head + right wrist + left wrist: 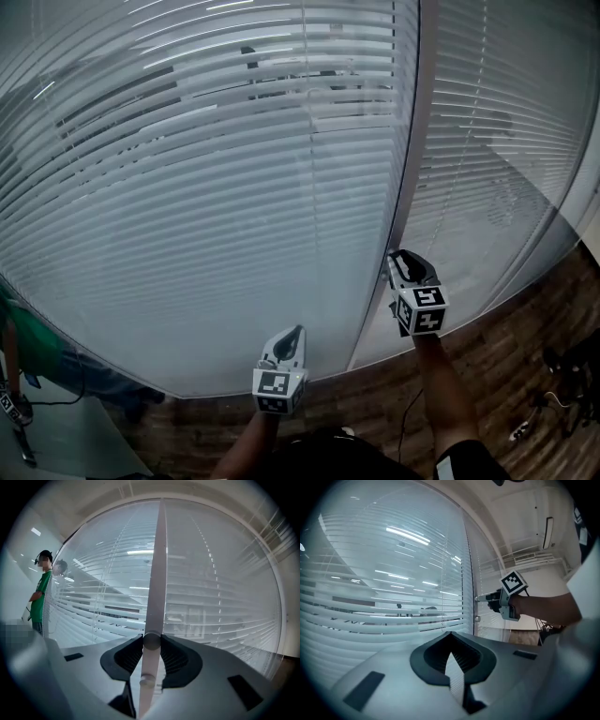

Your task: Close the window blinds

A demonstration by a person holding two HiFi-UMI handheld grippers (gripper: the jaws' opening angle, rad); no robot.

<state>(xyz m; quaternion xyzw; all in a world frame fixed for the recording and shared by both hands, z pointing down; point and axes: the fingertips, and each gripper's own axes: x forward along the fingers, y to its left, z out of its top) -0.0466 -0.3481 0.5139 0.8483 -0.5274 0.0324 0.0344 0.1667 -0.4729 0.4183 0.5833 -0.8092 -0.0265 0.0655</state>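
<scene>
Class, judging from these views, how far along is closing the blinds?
Done: right gripper has its fingers clamped on the knob on the frame. In hand: that grip, presumably to tilt the slats. To do: slats show dark gaps, so not closed. The left gripper holds nothing.

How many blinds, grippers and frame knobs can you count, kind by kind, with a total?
Blinds: 2, left blind, right blind
Grippers: 2, left gripper, right gripper
Knobs: 2, held knob, lower knob
Total: 6
</scene>
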